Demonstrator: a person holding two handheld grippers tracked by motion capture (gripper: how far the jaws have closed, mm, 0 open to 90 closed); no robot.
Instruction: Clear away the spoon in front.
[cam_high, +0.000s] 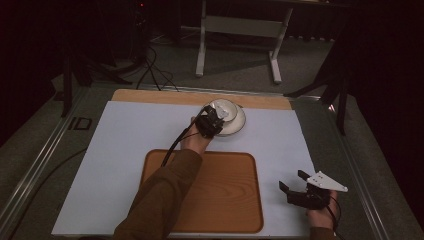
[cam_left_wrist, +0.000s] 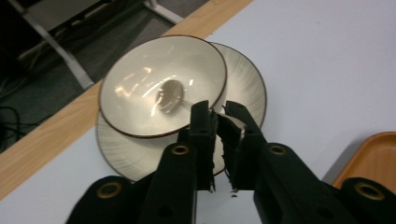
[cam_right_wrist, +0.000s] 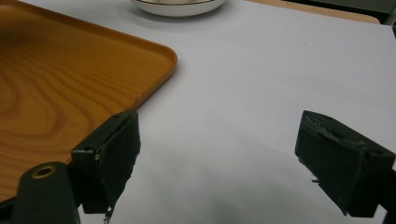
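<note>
Bowl pinched at its rim on the plate

The bowl (cam_left_wrist: 163, 86) sits tilted on the plate (cam_left_wrist: 243, 79) at the table's far edge; the left gripper (cam_left_wrist: 218, 116), forearm stretched over the tray (cam_high: 220, 200), clamps its near rim. The right gripper (cam_high: 295, 182) rests gaping beside the tray.

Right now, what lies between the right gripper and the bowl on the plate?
In the high view, bare white mat and the wooden tray's corner separate the right gripper from the bowl.
</note>
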